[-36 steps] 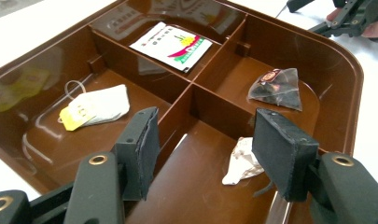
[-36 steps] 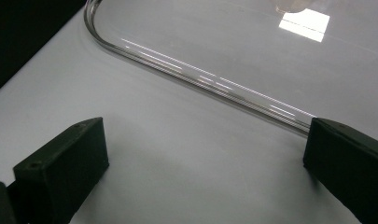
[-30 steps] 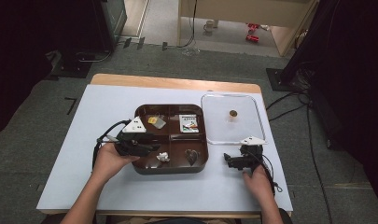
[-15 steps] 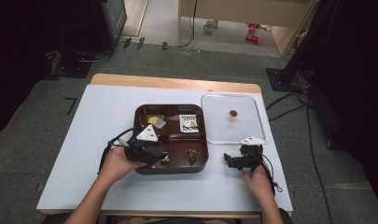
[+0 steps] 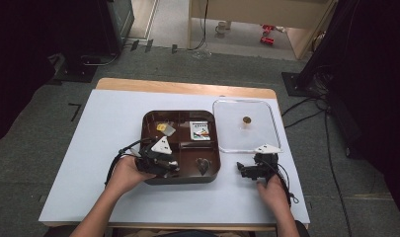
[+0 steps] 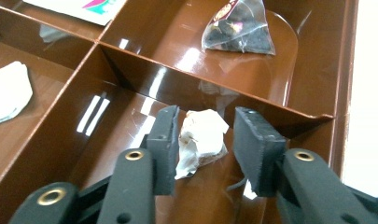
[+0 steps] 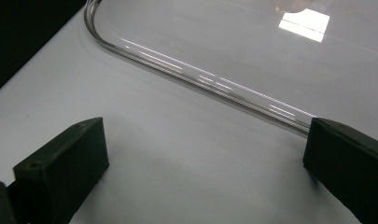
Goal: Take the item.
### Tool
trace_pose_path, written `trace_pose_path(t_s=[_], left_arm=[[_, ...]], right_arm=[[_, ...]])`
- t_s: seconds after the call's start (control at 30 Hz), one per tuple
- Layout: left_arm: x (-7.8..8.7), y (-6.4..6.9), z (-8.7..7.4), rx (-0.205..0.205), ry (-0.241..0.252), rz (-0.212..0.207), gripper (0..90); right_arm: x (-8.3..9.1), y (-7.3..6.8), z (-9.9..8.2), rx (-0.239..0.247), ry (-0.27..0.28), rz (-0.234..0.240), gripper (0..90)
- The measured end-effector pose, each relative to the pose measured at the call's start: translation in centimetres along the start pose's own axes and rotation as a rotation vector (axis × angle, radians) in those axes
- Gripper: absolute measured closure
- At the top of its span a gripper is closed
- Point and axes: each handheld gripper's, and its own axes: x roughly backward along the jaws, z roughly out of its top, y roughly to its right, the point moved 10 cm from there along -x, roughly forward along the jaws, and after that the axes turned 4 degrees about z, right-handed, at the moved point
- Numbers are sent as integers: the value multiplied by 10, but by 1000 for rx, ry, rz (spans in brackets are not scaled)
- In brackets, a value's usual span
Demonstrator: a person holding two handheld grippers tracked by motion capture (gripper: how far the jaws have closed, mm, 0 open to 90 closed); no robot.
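A crumpled white tea bag (image 6: pixel 200 140), creased and faintly stained, lies in a front compartment of the brown divided tray (image 5: pixel 147 118). The left gripper (image 6: pixel 203 140) straddles it, jaws apart, one touching its side. The right gripper (image 7: pixel 203 154) rests wide open on the table (image 5: pixel 103 118) beside the clear lid (image 5: pixel 266 123).

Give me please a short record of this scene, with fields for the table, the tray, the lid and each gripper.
table: white top, wooden edge at the far side
tray: brown, with compartments
tray contents: card, yellow packet, dark tea bag, white tea bag
lid: clear, on the table right of the tray, small brown knob
left gripper: open, jaws either side of the white tea bag, not shut on it
right gripper: open, on the table near the lid, holds nothing
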Motion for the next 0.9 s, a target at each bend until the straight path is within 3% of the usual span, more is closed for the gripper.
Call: trace_pose_path(t_s=[0.1,0.23,0.6,0.9], left_arm=[[-2,0,-3,23,-31,-4,677],[-1,-2,-2,36,-27,-2,755],[6,-4,-1,55,-3,-24,784],[16,-10,1,65,28,-16,789]], right_arm=[[0,0,0,0,0,0,0],[0,0,0,-1,0,0,0],[0,0,0,-1,0,0,0],[0,0,0,-3,1,0,0]])
